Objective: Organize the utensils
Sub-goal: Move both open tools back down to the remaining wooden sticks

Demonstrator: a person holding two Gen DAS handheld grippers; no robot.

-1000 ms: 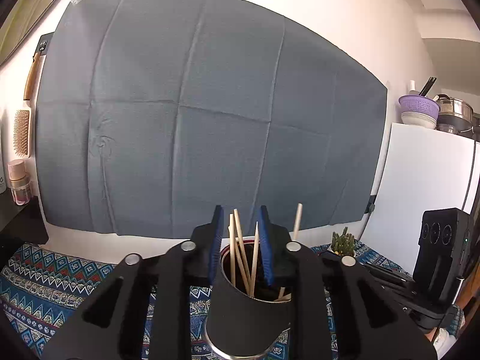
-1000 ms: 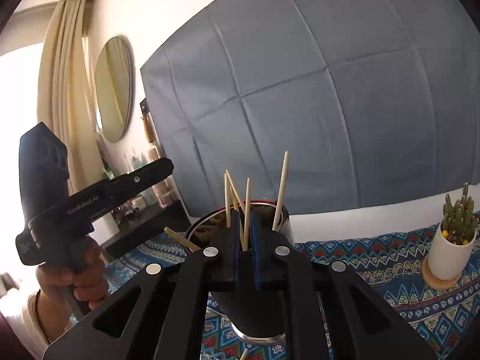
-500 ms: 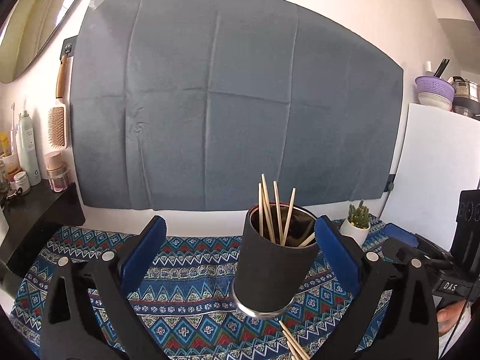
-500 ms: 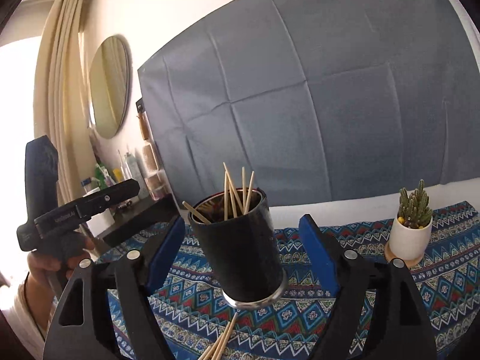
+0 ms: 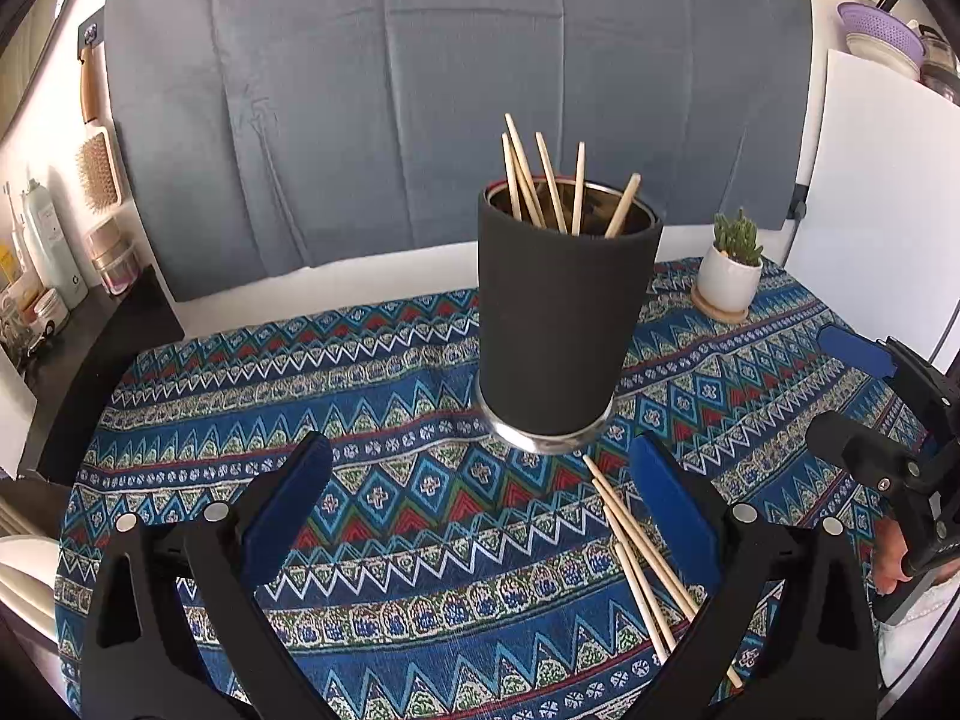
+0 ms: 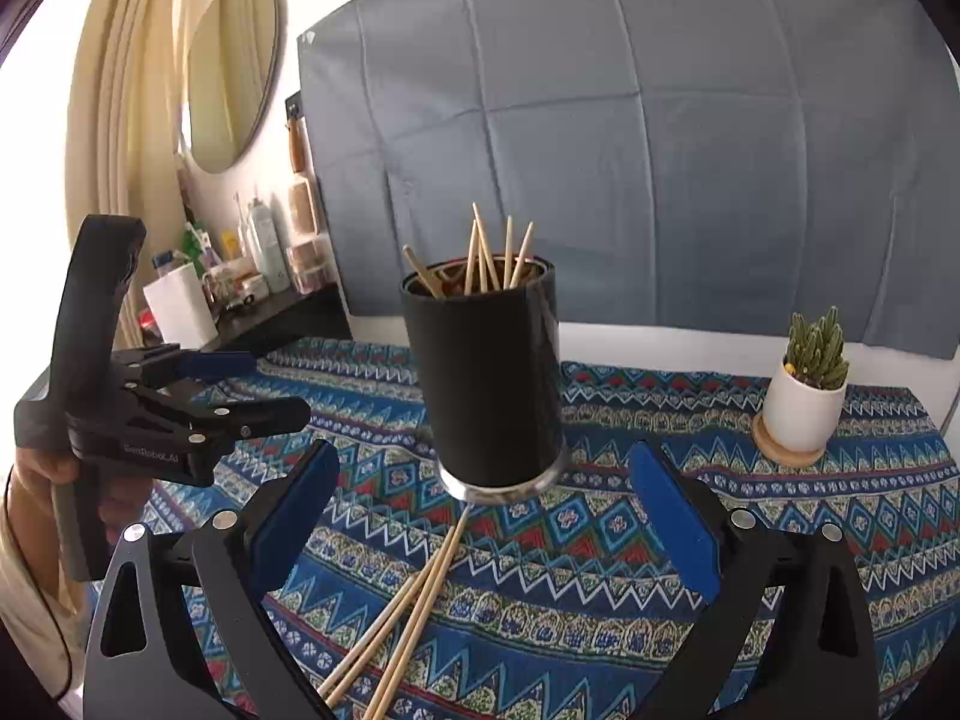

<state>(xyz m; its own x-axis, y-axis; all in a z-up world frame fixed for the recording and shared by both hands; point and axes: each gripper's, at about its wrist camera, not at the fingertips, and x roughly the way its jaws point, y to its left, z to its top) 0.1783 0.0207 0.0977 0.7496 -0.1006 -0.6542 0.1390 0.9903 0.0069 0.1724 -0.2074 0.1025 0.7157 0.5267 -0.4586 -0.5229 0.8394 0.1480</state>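
Observation:
A black cup (image 5: 561,324) with a steel base stands upright on the patterned cloth (image 5: 372,480) and holds several wooden chopsticks (image 5: 543,180). It also shows in the right wrist view (image 6: 489,384). Several loose chopsticks (image 5: 639,558) lie on the cloth in front of the cup, seen too in the right wrist view (image 6: 408,612). My left gripper (image 5: 480,516) is open and empty, short of the cup. My right gripper (image 6: 483,522) is open and empty, short of the cup, above the loose chopsticks.
A small cactus in a white pot (image 5: 729,276) stands on a coaster at the back right, also in the right wrist view (image 6: 804,396). A black shelf with bottles (image 5: 48,294) is at the left. A grey cloth (image 5: 420,72) hangs on the wall behind.
Both grippers opened wide and pulled back from the cup. The right one let go of a chopstick, which now stands in the cup. The loose chopsticks on the cloth came into view.

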